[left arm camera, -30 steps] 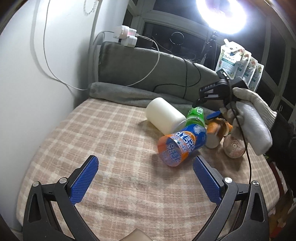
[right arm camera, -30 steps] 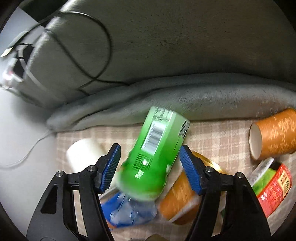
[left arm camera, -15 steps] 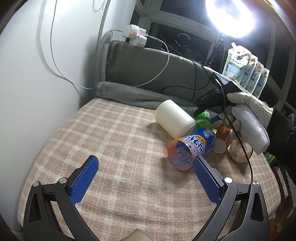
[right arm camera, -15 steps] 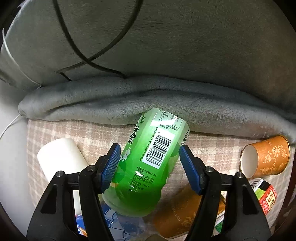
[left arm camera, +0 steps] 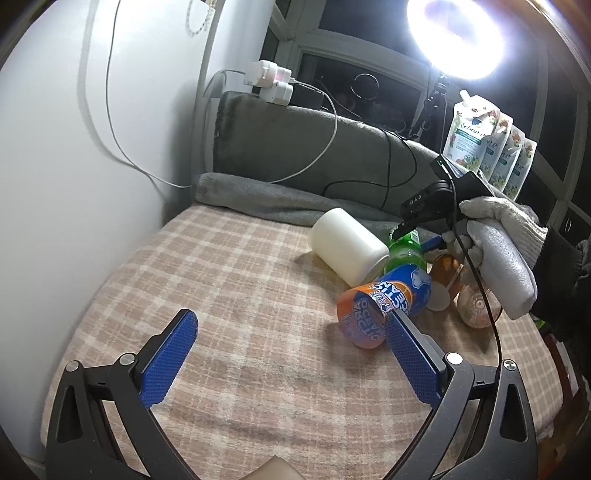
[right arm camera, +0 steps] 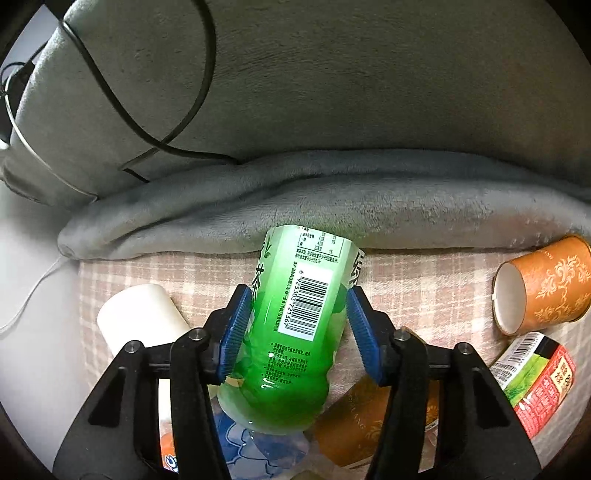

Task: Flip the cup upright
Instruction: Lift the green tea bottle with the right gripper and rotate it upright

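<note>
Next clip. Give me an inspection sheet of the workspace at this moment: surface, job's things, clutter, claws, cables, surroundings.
Surface: plaid blanket over a bed or couch, grey fleece blanket bunched at the far edge.
Job's things: green cup on its side, between the right claw's pads; contact cannot be confirmed.
Clutter: white cup, blue-orange cup, orange patterned cup and red-green carton, all lying down.
Claws: left claw open, holding nothing, above the plaid; right claw straddles the green cup, held by a gloved hand.
Cables: black cable on the grey cushion; white cable along the wall.
Surroundings: ring light, dark window, refill pouches.
</note>
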`<state>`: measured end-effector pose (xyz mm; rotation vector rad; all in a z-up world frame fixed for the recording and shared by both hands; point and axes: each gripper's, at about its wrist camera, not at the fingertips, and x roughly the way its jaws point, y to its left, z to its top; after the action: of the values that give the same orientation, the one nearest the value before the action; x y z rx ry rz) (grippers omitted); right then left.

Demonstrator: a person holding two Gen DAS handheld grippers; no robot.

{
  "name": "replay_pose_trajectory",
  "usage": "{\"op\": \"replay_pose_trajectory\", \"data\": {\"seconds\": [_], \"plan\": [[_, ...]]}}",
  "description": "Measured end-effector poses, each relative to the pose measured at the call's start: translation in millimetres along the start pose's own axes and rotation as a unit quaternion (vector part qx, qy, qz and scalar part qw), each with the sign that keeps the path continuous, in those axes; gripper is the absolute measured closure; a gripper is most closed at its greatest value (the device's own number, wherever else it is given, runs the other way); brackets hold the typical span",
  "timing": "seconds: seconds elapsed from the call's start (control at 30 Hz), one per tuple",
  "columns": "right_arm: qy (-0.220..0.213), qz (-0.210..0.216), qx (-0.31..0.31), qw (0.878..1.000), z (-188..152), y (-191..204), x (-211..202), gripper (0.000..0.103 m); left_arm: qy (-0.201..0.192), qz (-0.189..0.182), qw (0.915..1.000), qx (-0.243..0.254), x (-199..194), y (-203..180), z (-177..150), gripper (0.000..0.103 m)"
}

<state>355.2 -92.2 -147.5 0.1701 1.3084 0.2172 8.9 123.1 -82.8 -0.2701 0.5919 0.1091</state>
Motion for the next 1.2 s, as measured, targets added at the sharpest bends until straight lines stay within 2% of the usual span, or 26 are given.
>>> {"op": "replay_pose_trajectory", "data": {"seconds": [0.33,0.5,0.77,1.0,1.2], "plan": [[-0.036,0.044,0.019,0.998,0.5,-26.0,-40.0,0.050,-0.005,0.004,1.0000,0.005,-3.1,-1.9,1.1,0.004],[-0.073,0.051,0.001,0.996,-5.3,-24.1,-65.7,0.050,-0.008,0.006,0.9999,0.011,-5.3,-4.1,1.2,0.005],[-0.116,0.086,-0.009,0.989,-24.0,-33.4,-118.5,0.054,-0.013,0.004,0.9997,0.019,-10.8,-14.1,2.1,0.005],[-0.164,0.105,-0.045,0.980,-64.8,-27.7,-161.4,0.055,-0.017,0.004,0.9992,0.037,-16.5,-29.3,2.6,0.005],[-0.151,0.124,-0.089,0.977,-113.0,-13.6,-167.1,0.055,-0.019,-0.003,0.9988,0.046,-22.4,-40.8,2.5,0.005]]}}
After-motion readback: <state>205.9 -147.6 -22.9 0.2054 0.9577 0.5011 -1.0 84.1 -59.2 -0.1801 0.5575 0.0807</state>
